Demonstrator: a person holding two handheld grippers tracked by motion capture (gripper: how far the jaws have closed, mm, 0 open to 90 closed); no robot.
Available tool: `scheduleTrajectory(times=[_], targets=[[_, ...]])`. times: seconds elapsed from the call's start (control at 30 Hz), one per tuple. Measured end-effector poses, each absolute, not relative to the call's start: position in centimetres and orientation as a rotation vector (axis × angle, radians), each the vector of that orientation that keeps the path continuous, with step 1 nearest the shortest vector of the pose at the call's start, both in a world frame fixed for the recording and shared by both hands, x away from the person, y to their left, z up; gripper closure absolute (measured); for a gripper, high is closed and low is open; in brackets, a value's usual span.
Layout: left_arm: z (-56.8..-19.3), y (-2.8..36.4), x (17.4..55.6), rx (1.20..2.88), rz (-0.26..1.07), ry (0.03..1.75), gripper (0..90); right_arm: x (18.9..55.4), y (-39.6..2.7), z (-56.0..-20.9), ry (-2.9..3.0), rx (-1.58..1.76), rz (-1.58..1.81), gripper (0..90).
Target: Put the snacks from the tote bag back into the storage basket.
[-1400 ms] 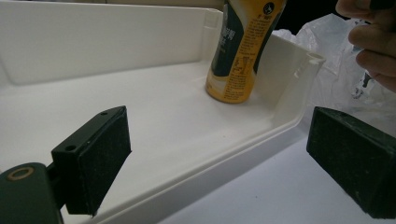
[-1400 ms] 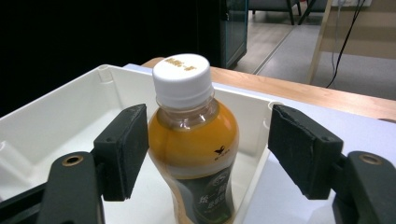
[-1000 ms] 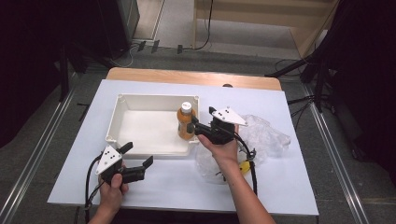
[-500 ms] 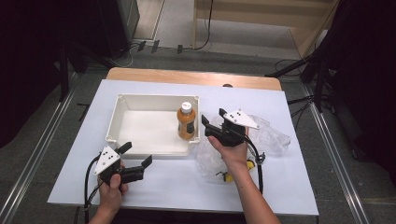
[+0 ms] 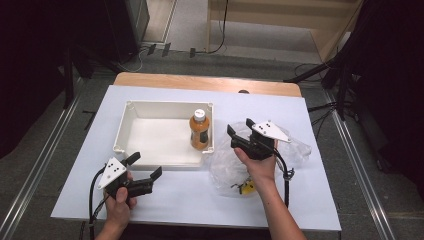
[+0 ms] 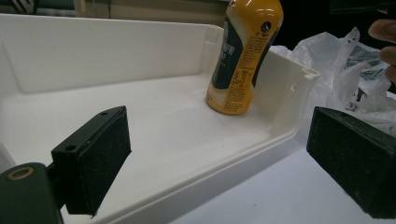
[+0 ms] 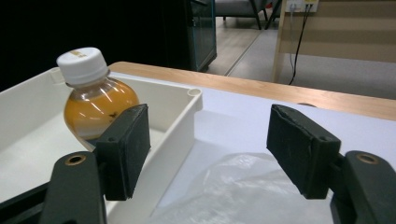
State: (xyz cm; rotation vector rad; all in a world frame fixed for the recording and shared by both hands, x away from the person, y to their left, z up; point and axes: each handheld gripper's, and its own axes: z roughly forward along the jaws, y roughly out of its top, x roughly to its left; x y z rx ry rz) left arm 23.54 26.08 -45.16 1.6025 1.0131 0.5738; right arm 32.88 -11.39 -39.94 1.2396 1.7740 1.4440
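Right now, your white-covered table (image 5: 300,200) fills the middle of the high view, with the white rectangular plastic bin (image 5: 135,107) left of centre on it. At centre right, the crumpled clear plastic bag (image 5: 222,170) lies just beside the bin's right wall, with a small yellow item (image 5: 247,187) inside it near your wrist. The orange juice bottle with the white cap (image 5: 200,131) stands upright in the bin's right end, against the wall. Your right gripper (image 5: 239,129) hovers over the bag, jaws wide and empty, just right of the bottle. Your left gripper (image 5: 145,166), at lower left below the bin, is also wide and empty.
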Motion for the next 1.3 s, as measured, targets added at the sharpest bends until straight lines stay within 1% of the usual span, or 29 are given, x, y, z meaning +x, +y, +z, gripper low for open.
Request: scheduleTrajectory(times=[1.3], targets=[[-45.2, 26.1, 23.5, 1.605, 0.581, 1.023, 6.6, 30.4, -18.5, -41.9, 1.708, 1.291, 1.360, 31.1]])
